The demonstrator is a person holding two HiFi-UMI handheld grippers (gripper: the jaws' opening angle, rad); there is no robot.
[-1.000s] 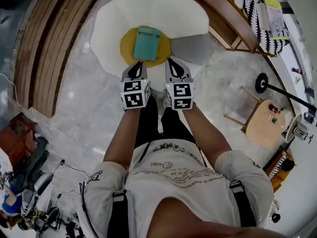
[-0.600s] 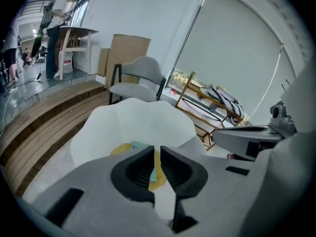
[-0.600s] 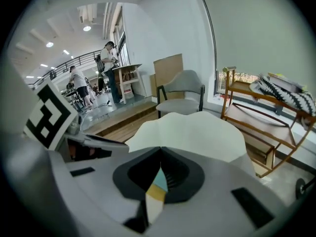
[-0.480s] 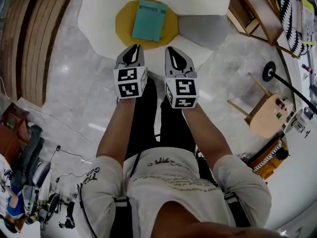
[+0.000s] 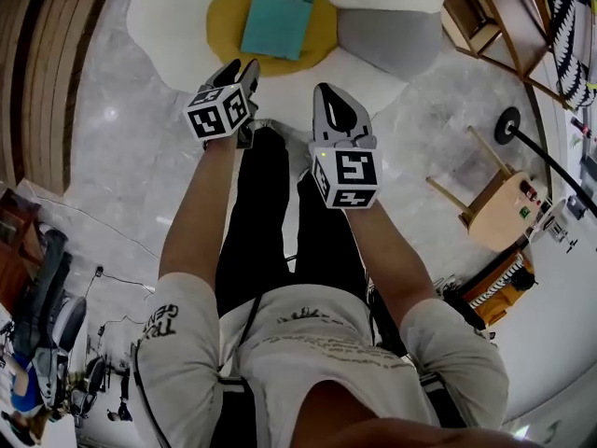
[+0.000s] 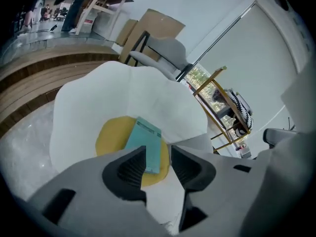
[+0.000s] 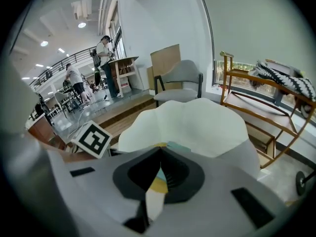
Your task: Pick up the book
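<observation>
A teal book [image 5: 278, 15] lies flat on a round yellow cushion [image 5: 317, 40] in the middle of a white egg-shaped floor seat [image 5: 159, 26]. My left gripper [image 5: 244, 66] hangs just short of the seat's near edge, rolled to one side. Its jaws are opening with nothing between them. In the left gripper view the book [image 6: 144, 135] shows beyond the left gripper [image 6: 158, 152]. My right gripper [image 5: 326, 93] is beside it over the seat's near edge, with its jaws shut and empty. In the right gripper view only a teal strip of the book [image 7: 180, 146] shows above the right gripper [image 7: 160, 149].
A grey cushion [image 5: 387, 40] lies against the seat's right side. A wooden rack [image 5: 485, 26] stands at the far right, a small wooden stool [image 5: 499, 213] nearer. Wooden steps [image 5: 47, 63] run along the left. The person's legs [image 5: 270, 213] stand below the grippers.
Both grippers have sunk toward the seat. The left gripper has rolled sideways and its jaws have parted. The right one stays shut. The book has not moved.
</observation>
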